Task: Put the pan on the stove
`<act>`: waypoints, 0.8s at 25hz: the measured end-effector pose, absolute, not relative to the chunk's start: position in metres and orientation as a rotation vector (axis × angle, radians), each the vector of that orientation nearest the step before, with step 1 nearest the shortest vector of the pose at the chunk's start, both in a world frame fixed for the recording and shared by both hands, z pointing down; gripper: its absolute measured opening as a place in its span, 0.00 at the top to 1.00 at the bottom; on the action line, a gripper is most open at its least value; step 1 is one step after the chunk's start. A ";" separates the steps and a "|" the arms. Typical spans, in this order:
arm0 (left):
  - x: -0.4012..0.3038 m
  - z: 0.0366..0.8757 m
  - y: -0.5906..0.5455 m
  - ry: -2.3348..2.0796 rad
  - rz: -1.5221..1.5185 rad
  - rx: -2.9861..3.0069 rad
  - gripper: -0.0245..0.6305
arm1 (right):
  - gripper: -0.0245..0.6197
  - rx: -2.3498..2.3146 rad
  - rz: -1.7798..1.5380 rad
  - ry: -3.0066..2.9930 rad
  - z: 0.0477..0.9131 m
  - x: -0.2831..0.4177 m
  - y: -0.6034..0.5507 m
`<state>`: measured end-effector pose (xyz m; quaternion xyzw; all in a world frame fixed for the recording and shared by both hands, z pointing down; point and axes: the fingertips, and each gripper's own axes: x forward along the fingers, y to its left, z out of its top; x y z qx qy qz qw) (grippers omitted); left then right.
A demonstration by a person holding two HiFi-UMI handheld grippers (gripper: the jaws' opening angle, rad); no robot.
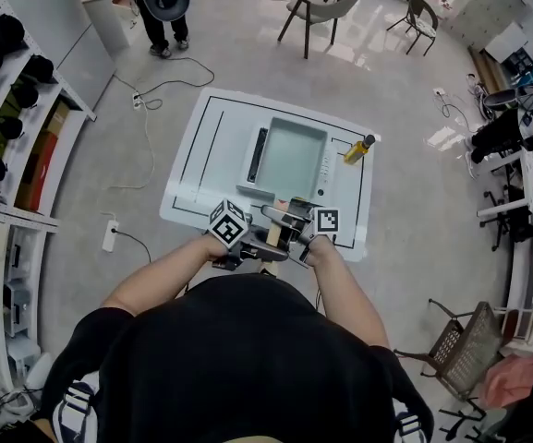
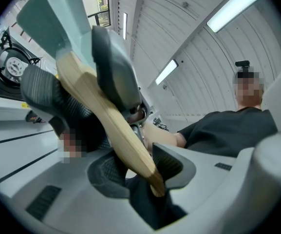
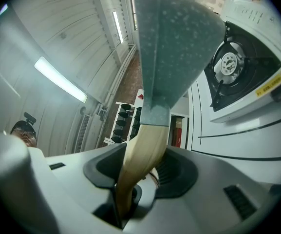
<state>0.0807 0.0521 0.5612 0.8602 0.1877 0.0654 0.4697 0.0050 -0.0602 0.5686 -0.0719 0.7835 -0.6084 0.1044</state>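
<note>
- Right gripper view: my right gripper [image 3: 140, 167] clamps the wooden handle [image 3: 142, 145] of the grey-green pan [image 3: 174, 48], jaws fairly wide around it.
- Left gripper view: my left gripper [image 2: 145, 172] pinches the handle's tail end, jaws narrower.
- Two grips probably stop the pan rolling.
- Pan hangs beside the stove [image 3: 242, 104] burner, apparently not yet set down.

Both forearms reach forward and converge at the counter's [image 1: 185, 201] near edge, the left forearm [image 1: 160, 280] angled inward more than the right forearm [image 1: 340, 284]. The left hand-held gripper [image 2: 140, 172] and right hand-held gripper [image 3: 140, 174] lie level, tips turned toward each other. Each clamps the pan handle [image 3: 142, 147] between its jaws, the left at the handle's end.
</note>
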 end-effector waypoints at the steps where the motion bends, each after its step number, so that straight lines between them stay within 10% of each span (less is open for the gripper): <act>1: 0.083 0.562 0.049 0.457 0.160 2.108 0.74 | 0.69 -0.212 -1.794 2.311 0.569 0.007 -0.063; 20: 0.123 0.576 0.006 0.408 0.156 2.082 0.74 | 0.69 -0.141 -1.828 2.292 0.582 0.041 -0.104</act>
